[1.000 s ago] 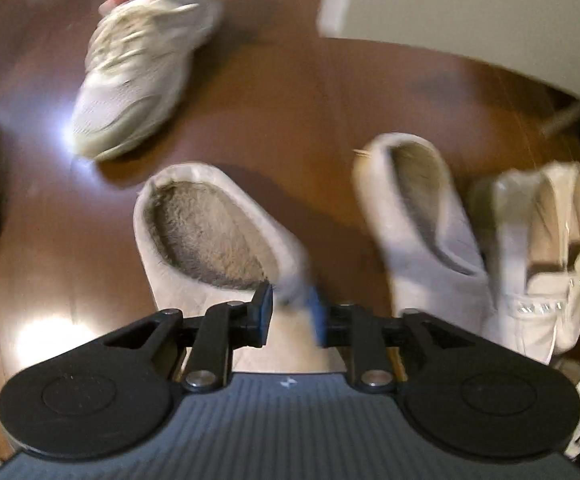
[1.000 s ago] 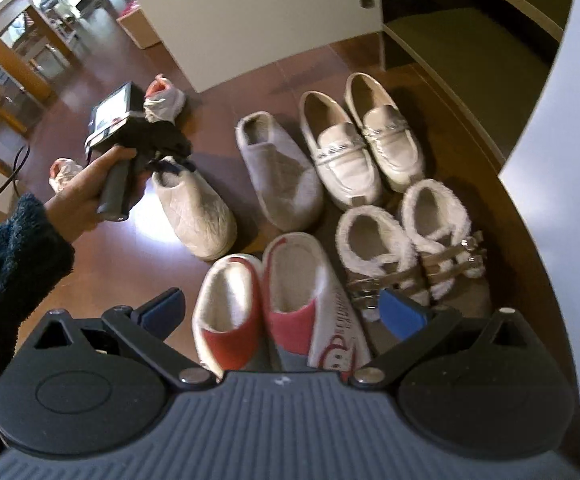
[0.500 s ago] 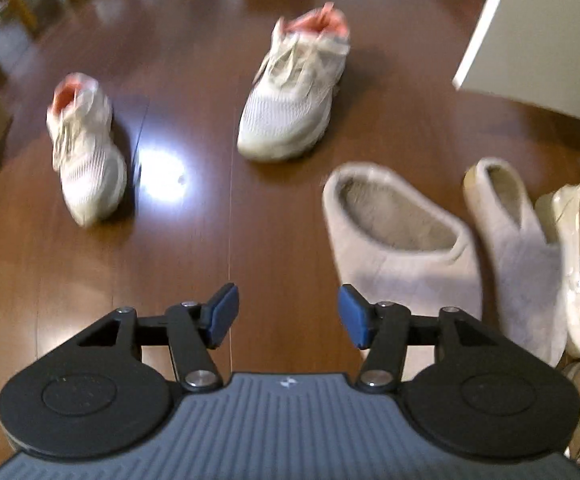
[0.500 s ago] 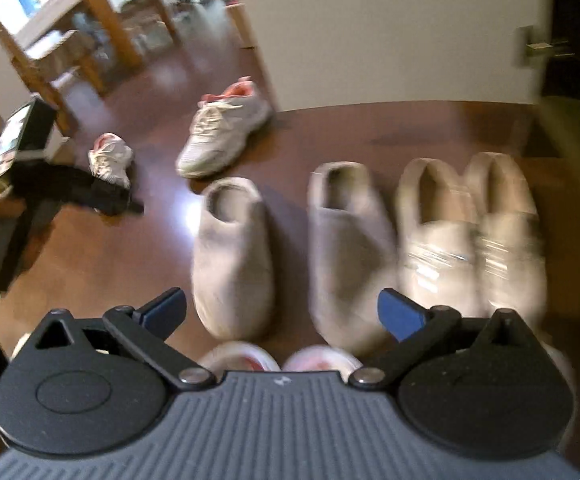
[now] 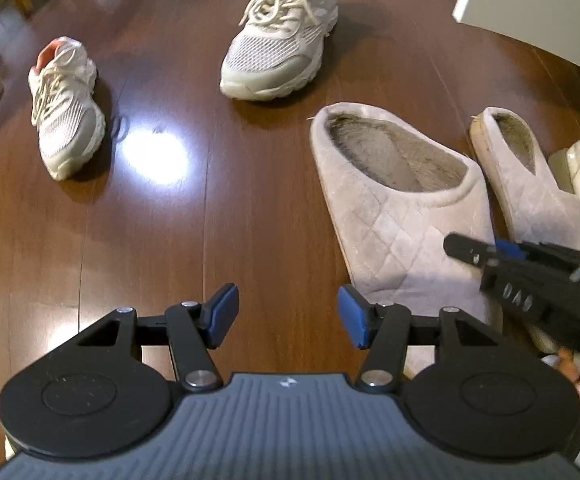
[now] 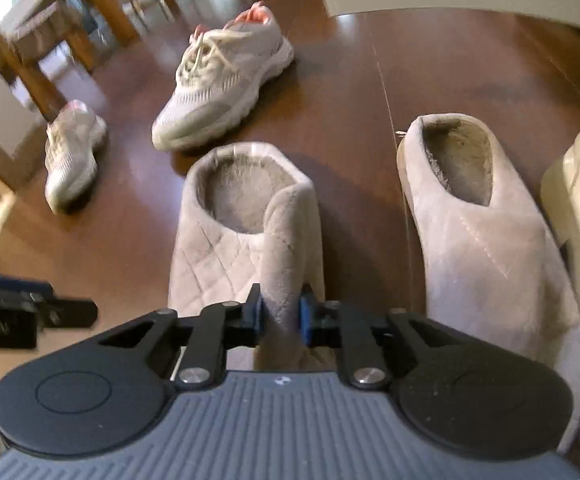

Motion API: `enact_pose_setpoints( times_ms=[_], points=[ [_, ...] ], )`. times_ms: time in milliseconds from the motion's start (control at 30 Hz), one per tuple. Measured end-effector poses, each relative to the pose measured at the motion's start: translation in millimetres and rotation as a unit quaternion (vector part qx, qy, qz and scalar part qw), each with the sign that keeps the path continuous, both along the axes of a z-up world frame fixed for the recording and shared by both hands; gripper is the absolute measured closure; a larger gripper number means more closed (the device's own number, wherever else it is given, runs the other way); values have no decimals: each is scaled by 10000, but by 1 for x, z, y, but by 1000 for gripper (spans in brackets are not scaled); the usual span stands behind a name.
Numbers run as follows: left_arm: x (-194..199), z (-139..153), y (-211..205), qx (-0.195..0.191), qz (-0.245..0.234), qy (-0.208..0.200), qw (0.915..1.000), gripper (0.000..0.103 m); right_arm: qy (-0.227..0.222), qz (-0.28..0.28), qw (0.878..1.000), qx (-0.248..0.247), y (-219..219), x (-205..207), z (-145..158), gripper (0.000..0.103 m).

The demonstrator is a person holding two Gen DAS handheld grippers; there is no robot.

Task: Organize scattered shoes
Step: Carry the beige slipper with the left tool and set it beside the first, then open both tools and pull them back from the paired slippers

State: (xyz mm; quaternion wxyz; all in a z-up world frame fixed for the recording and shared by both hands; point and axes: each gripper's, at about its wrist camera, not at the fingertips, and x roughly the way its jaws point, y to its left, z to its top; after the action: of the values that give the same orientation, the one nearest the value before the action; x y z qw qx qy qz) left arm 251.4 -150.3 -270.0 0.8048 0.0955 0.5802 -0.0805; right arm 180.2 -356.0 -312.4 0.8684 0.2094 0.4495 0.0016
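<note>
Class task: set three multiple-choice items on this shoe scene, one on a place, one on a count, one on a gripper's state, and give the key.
1. Which side of the pinched slipper does its mate lie on in the right wrist view?
A right B left C on top of it
2. How many sneakers lie on the floor?
A one B two C four
3. The right hand-held gripper is
A open B shut on nothing C shut on the slipper

Key: 1 A, the mate sits right of it. 2 B, a near sneaker and a far sneaker. 3 C, its pads pinch the slipper's folded upper.
</note>
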Motion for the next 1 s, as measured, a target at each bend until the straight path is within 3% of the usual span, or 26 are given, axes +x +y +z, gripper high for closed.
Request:
enact_pose_setpoints(
  times_ms=[367, 467, 600, 700, 800, 867, 1000],
  points=[
    [-8, 3, -24, -81, -227, -5, 9997, 44, 223, -1076, 9939, 88, -18, -18, -21, 90],
    [-10, 1, -27, -38, -288, 43, 9996, 44, 193, -1139, 9933, -72, -16, -22, -20, 90],
    [-15, -1, -31, 73, -388, 59, 9992, 44, 341, -1354, 9901, 177, -21, -23, -23, 89],
    [-20, 0, -33, 114, -435, 103, 9989, 44, 447, -1254, 9904, 370, -29, -26, -15, 79],
    [-32, 15, -35, 142, -523, -11, 9985, 44, 432, -1066, 9914, 616, -42, -37, 7, 57],
    [-41, 25, -36, 152, -534, -85, 9984, 43, 511, -920, 9939, 344, -51, -44, 33, 28],
    [-77, 56, -37, 67, -456, -170, 9988, 43, 1122, -612, 9903, -541, -63, -97, 72, 26]
  ],
)
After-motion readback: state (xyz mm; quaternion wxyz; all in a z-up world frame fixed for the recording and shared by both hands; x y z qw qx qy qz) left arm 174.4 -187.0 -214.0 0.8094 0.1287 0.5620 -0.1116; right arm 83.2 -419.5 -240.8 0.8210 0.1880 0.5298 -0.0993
